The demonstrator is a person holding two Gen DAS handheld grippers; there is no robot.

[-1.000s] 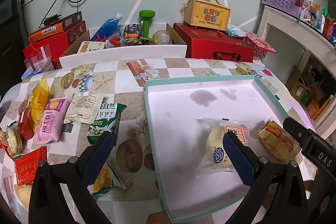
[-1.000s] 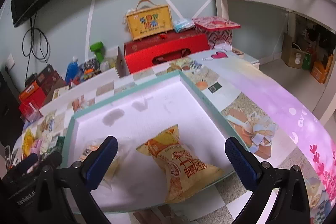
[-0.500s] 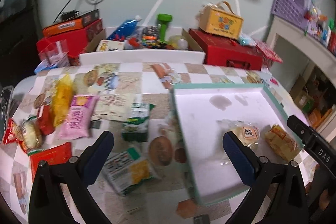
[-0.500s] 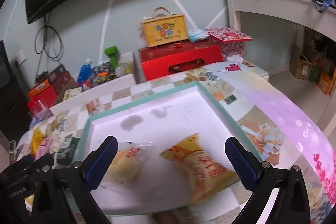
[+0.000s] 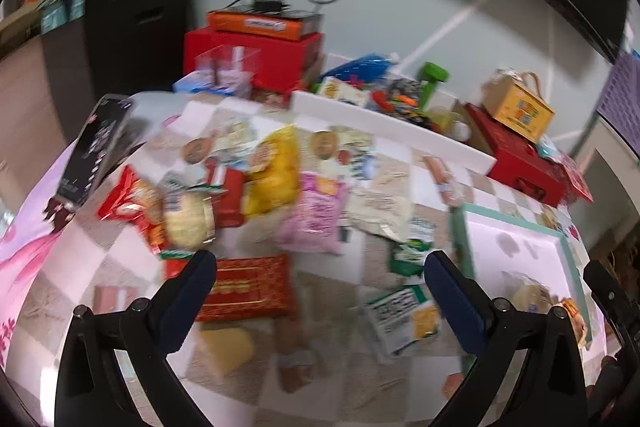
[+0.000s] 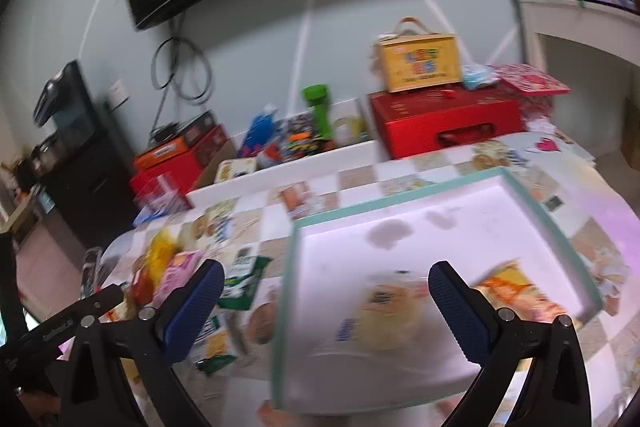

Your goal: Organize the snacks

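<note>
two snacks are already lying in the teal-rimmed tray [image 6: 440, 195]: a clear-wrapped bun [image 6: 384, 307] and an orange packet [image 6: 516, 295] at its 5 o'clock corner. both grippers, left gripper [image 5: 320, 283] and right gripper [image 6: 326, 291], are gaping wide and carrying nothing. the left one is facing the loose pile, probably choosing next; the red packet [image 5: 248, 287] is lying nearest.

Nothing here reads clearly: the print on the yellow carry box [image 6: 418, 63], the orange box [image 5: 264, 23] and the snack packets [image 5: 316, 215] is all smeared by blur.
</note>
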